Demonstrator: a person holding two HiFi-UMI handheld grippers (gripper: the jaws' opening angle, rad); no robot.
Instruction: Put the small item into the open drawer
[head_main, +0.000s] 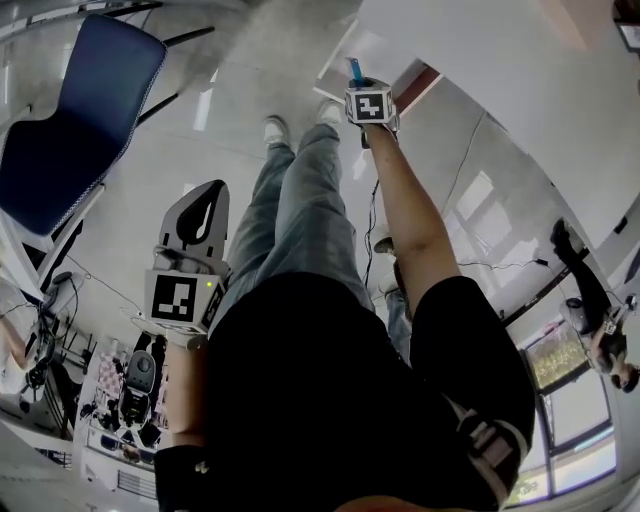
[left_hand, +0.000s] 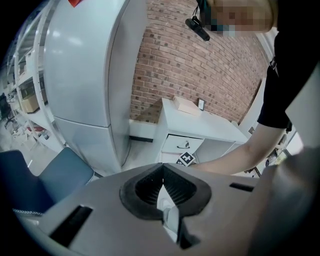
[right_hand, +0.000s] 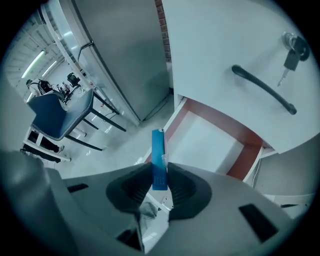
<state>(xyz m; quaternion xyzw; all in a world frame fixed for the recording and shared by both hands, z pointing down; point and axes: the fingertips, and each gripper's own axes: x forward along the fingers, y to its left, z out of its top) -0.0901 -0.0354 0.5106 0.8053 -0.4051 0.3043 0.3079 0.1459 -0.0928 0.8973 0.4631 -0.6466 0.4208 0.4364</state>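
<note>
The small item (right_hand: 158, 156) is a thin blue slab, and my right gripper (right_hand: 160, 172) is shut on its lower end so that it sticks out past the jaws. It hangs over the open drawer (right_hand: 215, 142), which has a white inside and a reddish-brown rim. In the head view the right gripper (head_main: 358, 82) is stretched forward on a straight arm, with the blue item (head_main: 355, 68) poking toward the drawer (head_main: 400, 75). My left gripper (head_main: 195, 225) hangs low at the person's left side, away from the drawer. Its jaws (left_hand: 163, 184) are shut with nothing between them.
Above the open drawer is a white drawer front with a dark handle (right_hand: 262, 90) and a key in its lock (right_hand: 290, 50). A blue chair (head_main: 75, 120) stands on the floor to the left. A tall grey cabinet (right_hand: 125, 55) rises left of the drawers. The person's legs (head_main: 290, 220) are below.
</note>
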